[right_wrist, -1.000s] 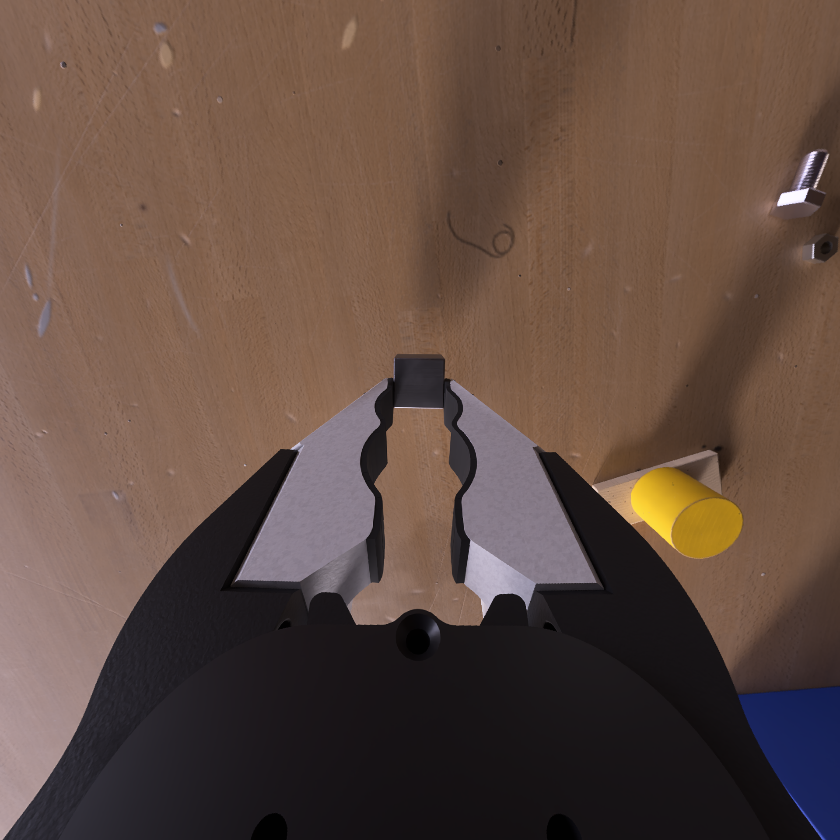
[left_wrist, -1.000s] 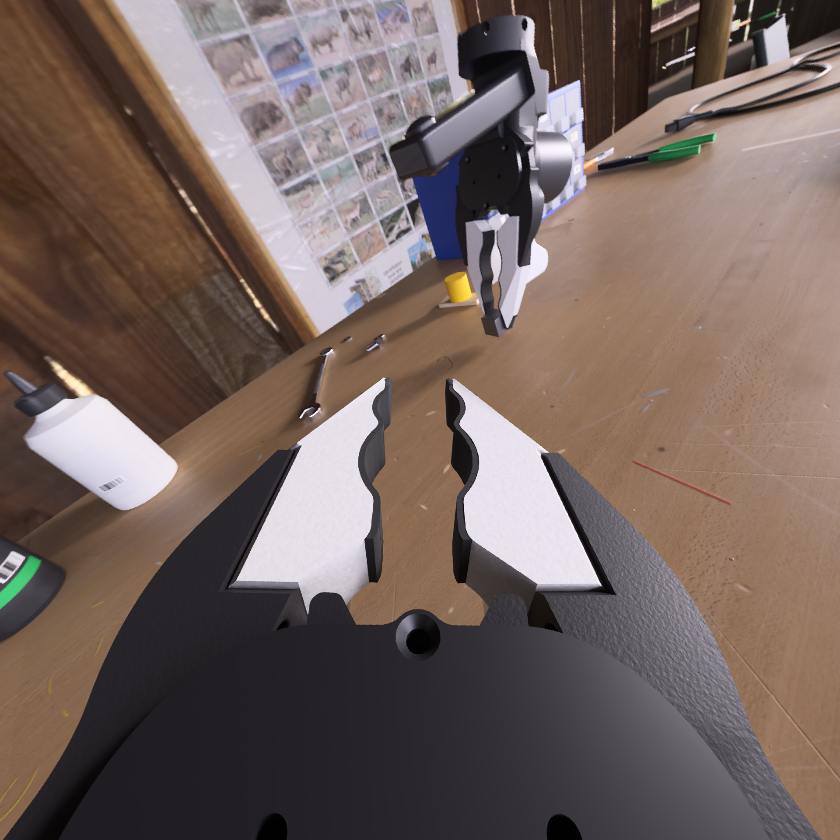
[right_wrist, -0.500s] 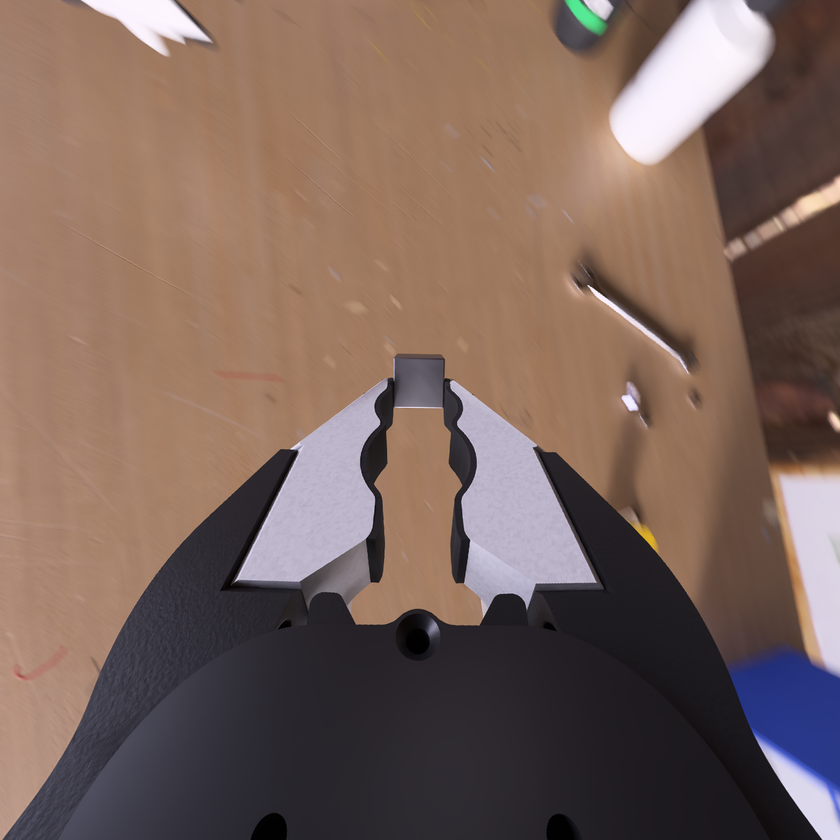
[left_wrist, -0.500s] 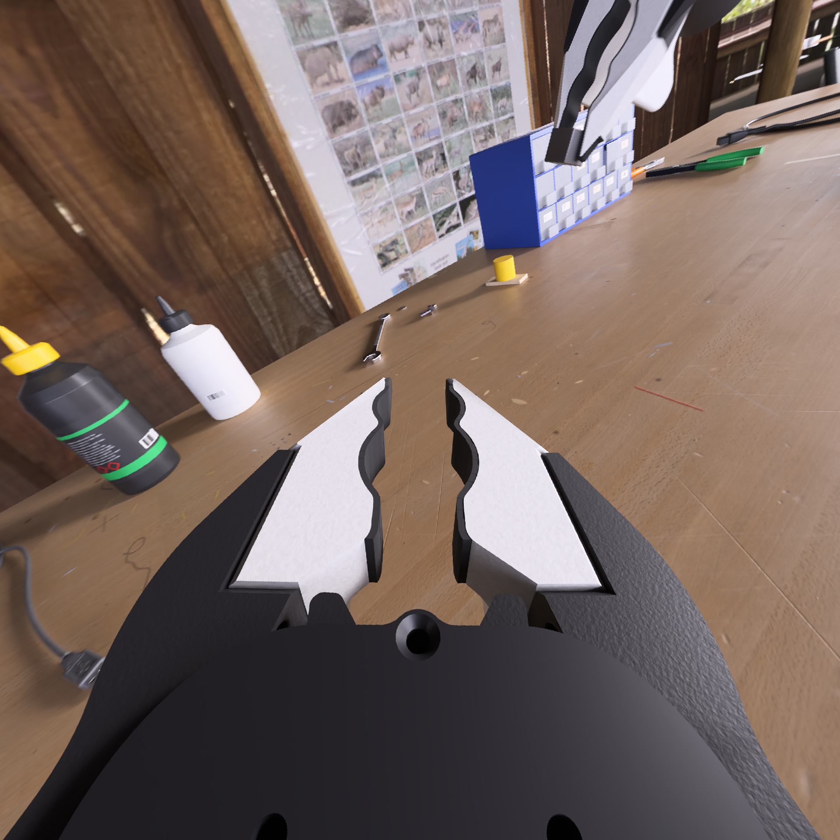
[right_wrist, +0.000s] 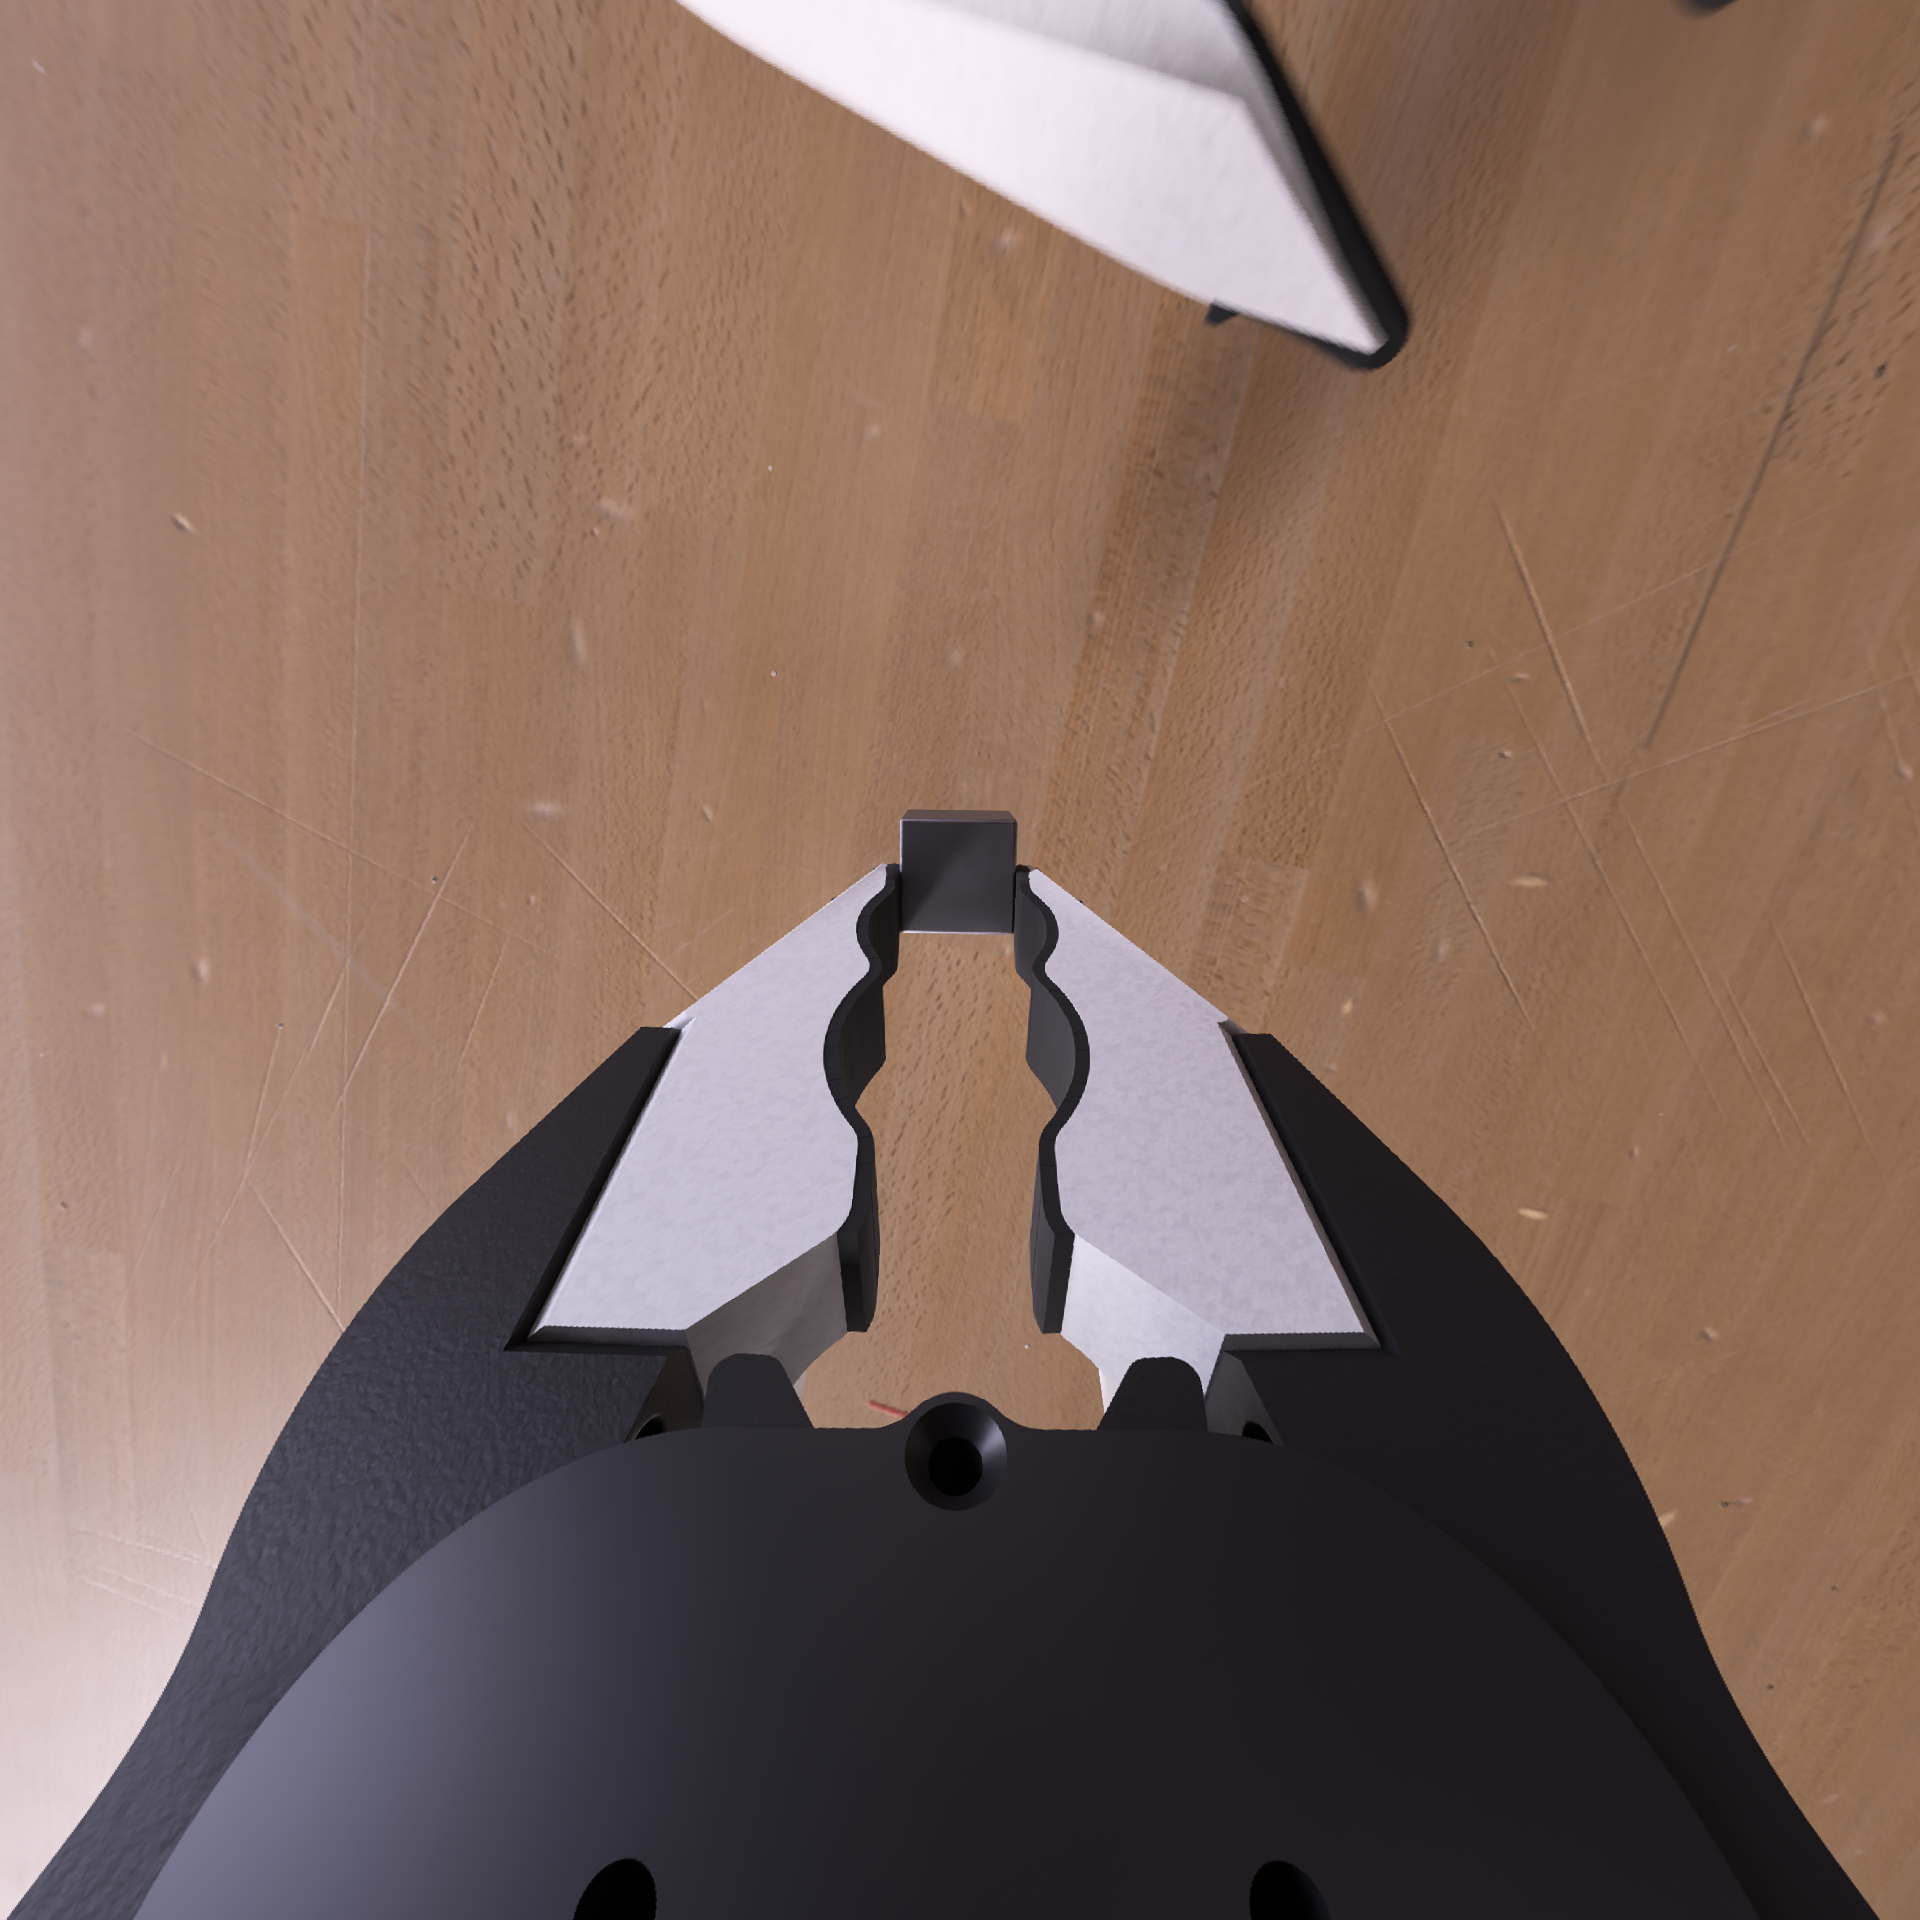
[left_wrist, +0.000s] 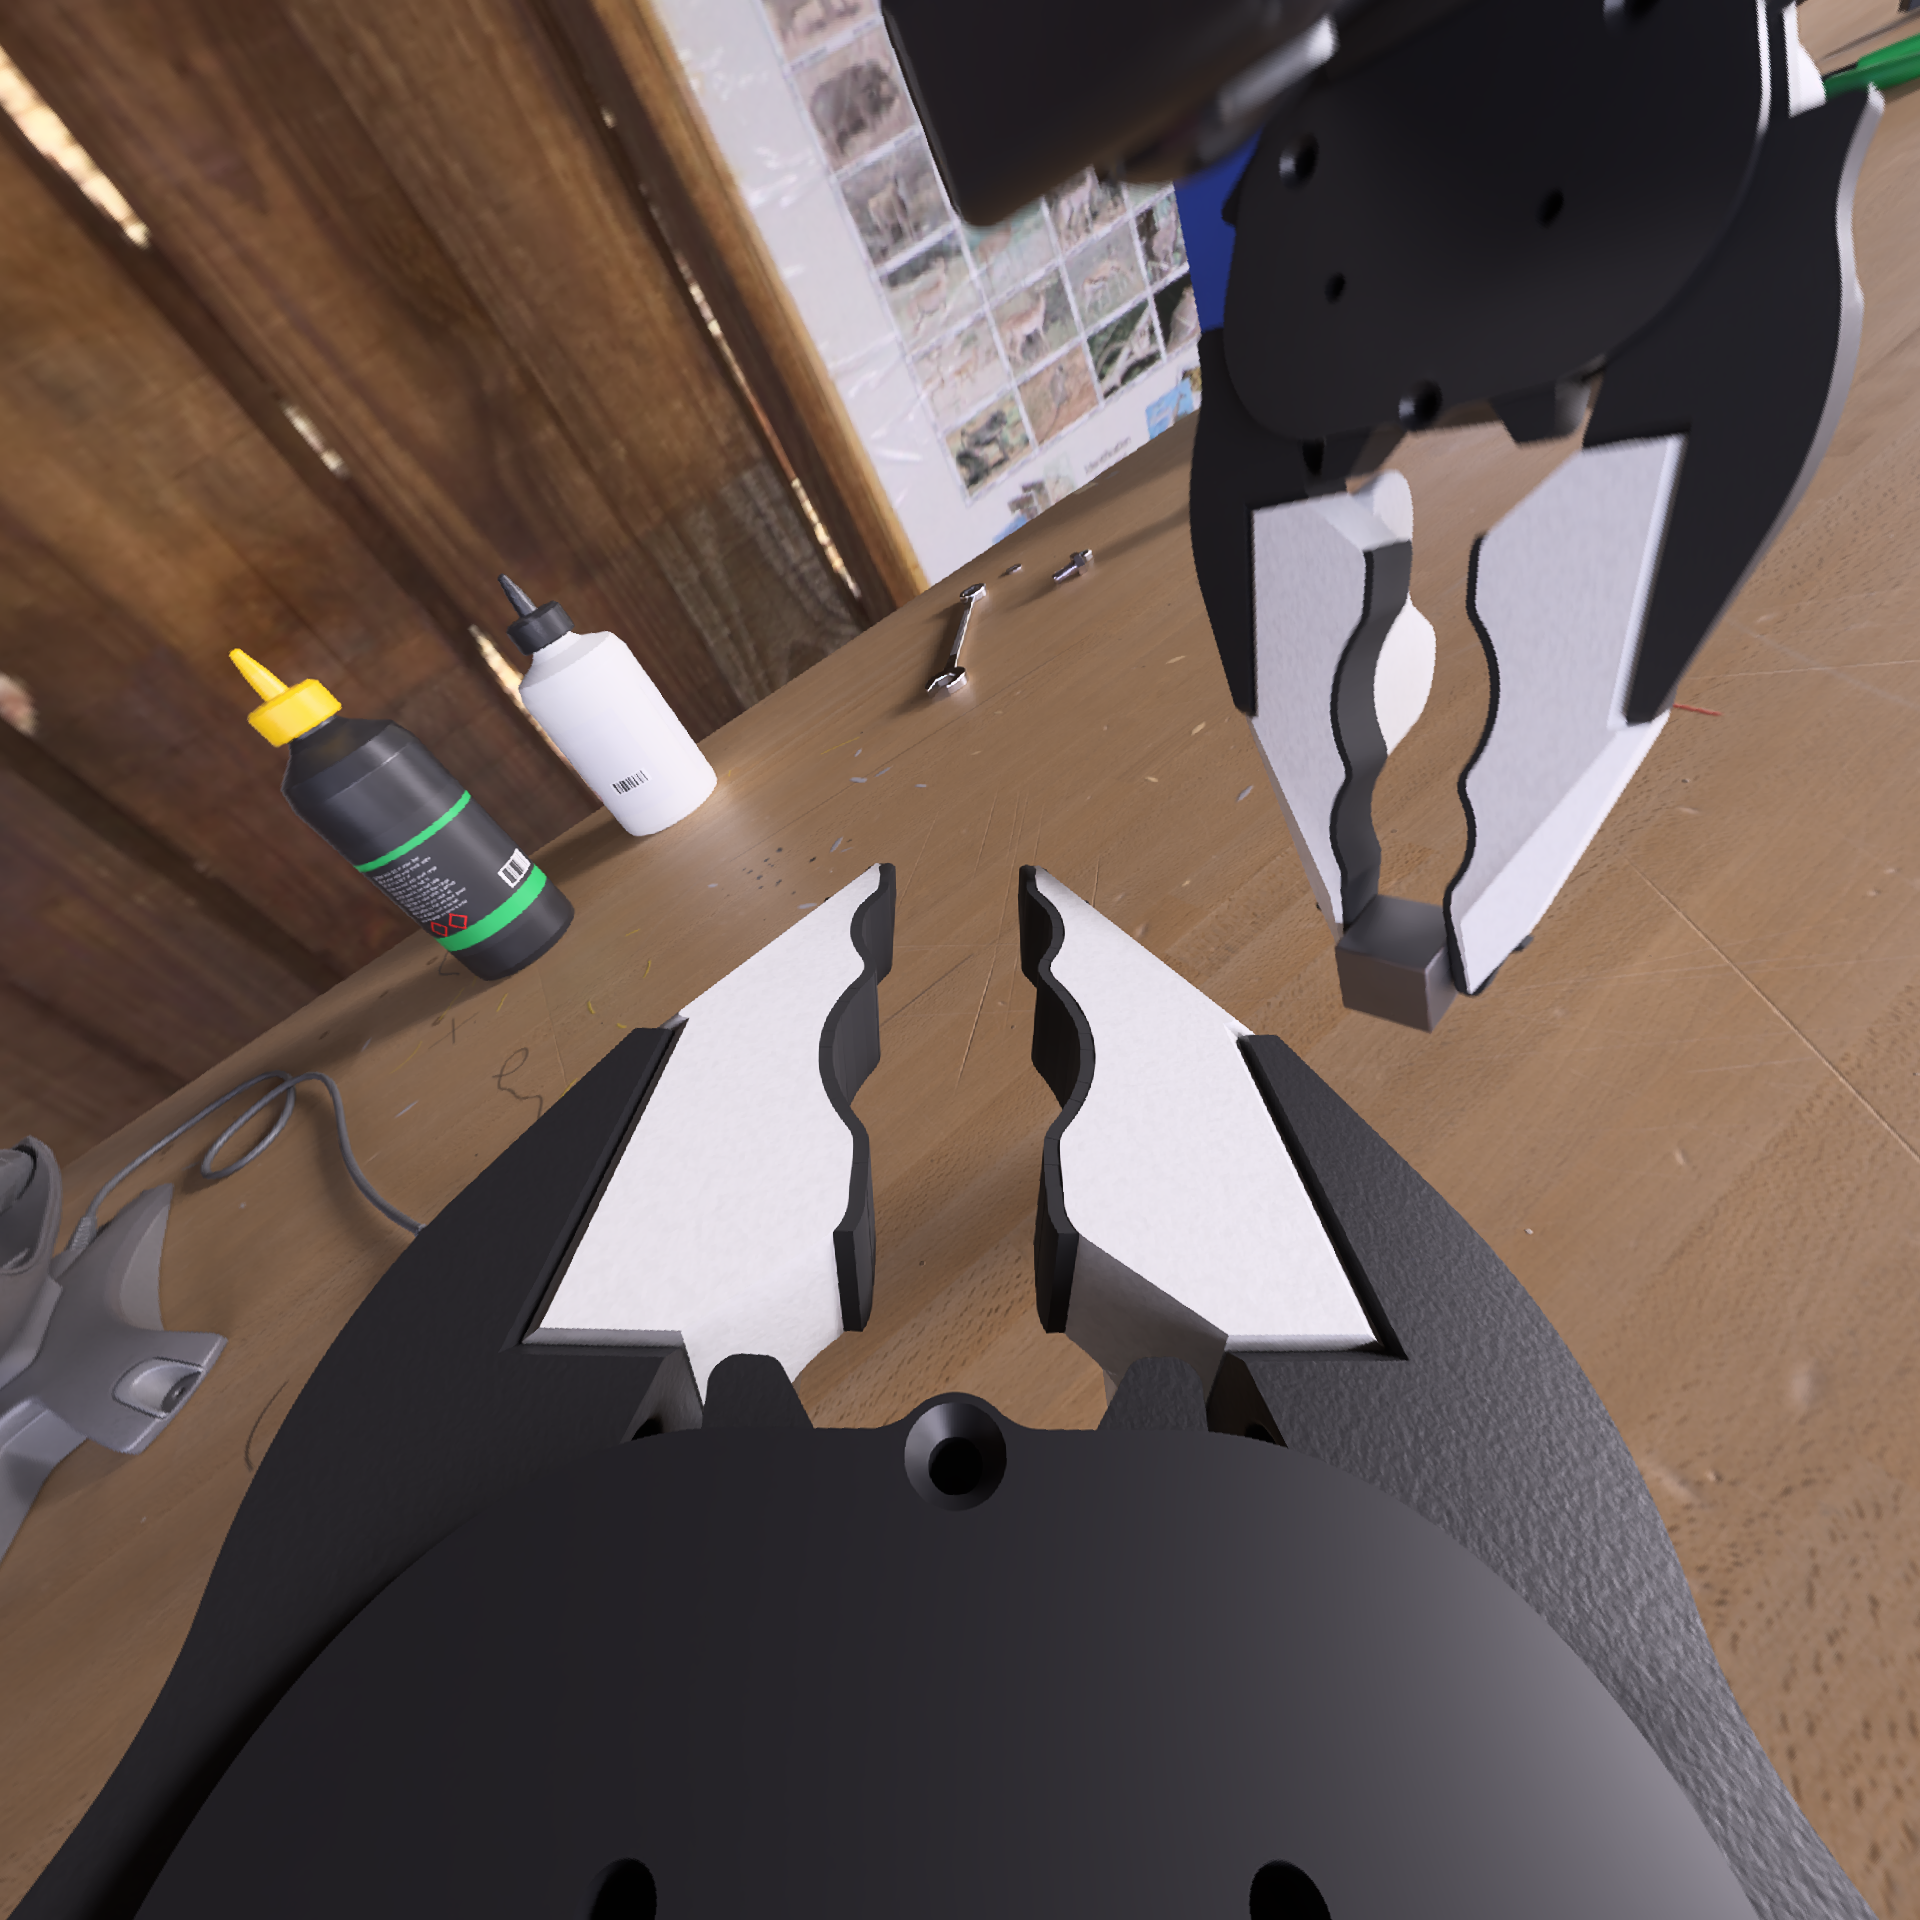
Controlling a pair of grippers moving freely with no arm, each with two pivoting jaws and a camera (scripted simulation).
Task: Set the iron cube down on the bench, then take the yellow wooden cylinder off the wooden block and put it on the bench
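The right gripper [right_wrist: 956, 883] is clamped on the iron cube [right_wrist: 956, 871] above the bench [right_wrist: 416, 520], seemingly mid-surface, away from its edges. First step underway (left gripper [left_wrist: 954, 883] parted, empty); next: lower, release.

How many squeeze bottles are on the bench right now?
2, both along the wall edge in the left wrist view: a black bottle with a yellow nozzle and green bands, and a white bottle with a dark nozzle just beyond it. The right tool could hide others.
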